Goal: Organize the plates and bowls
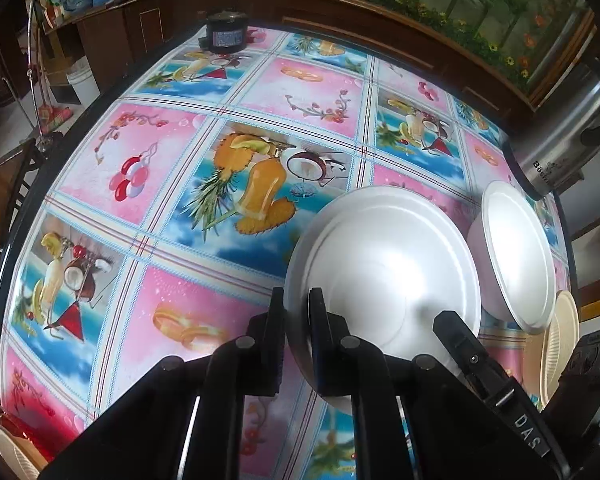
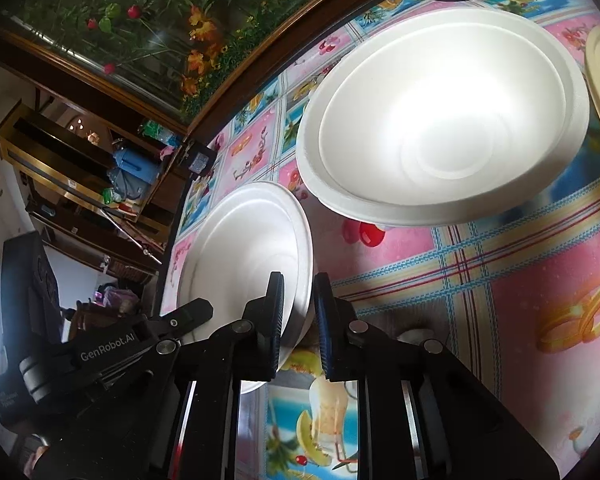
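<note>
Colourful fruit-print cloth over the worktop (image 1: 180, 152), dark wood cabinet behind. Near the right side, a white bowl (image 1: 384, 280) held by both tools: left hand-held gripper (image 1: 298, 320) closed on its near rim, one finger inside, one outside; right hand-held gripper (image 2: 298, 312) clamped on the opposite rim in the same way. Just beside it, a second white bowl (image 2: 444, 120), seemingly a nested pair. Next to that, a cream plate (image 1: 556, 344). Behind, a steel pot (image 1: 564, 132).

bright daylight | glare blows out white bowl (image 2: 444, 120) | fisheye bending, dark corners
</note>
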The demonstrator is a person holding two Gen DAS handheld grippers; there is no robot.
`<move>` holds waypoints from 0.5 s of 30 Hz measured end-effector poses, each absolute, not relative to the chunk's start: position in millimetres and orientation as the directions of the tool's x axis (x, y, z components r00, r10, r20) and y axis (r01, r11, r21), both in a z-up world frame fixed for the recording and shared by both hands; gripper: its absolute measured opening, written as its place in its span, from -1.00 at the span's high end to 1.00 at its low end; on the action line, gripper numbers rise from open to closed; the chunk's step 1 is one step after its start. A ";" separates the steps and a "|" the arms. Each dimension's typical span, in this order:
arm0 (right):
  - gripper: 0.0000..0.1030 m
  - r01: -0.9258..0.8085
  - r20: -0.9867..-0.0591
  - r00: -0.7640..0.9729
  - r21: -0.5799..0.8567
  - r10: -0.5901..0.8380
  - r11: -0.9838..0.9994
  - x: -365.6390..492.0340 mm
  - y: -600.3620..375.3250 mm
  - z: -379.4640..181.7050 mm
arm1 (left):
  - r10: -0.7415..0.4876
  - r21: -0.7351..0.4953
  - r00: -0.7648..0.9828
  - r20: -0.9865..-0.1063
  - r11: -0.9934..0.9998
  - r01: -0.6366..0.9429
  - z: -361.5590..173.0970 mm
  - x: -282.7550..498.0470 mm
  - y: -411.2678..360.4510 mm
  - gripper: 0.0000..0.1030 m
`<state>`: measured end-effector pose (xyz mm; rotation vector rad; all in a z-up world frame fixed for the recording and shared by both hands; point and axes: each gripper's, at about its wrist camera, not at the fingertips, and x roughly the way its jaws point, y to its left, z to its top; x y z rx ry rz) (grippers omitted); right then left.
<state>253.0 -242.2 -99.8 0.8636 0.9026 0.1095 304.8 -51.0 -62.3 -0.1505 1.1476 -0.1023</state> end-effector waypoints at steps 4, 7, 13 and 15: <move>0.71 0.259 -0.638 0.632 0.710 0.441 0.655 247.8 -241.6 -95.9 | -0.157 -0.171 0.422 -0.893 0.985 0.005 -56.9 292.8 -49.7 0.82; 0.71 0.256 -0.625 0.638 0.723 0.449 0.642 239.4 -243.8 -91.7 | -0.150 -0.164 0.435 -0.888 0.986 0.006 -53.9 283.1 -50.2 0.82; 0.72 0.243 -0.604 0.650 0.740 0.462 0.627 209.3 -248.4 -82.8 | -0.149 -0.157 0.479 -0.865 0.987 0.023 -49.5 254.1 -53.3 0.82; 0.72 0.237 -0.601 0.655 0.739 0.459 0.630 196.5 -249.4 -79.2 | -0.153 -0.158 0.499 -0.853 0.987 0.033 -45.9 242.5 -54.7 0.82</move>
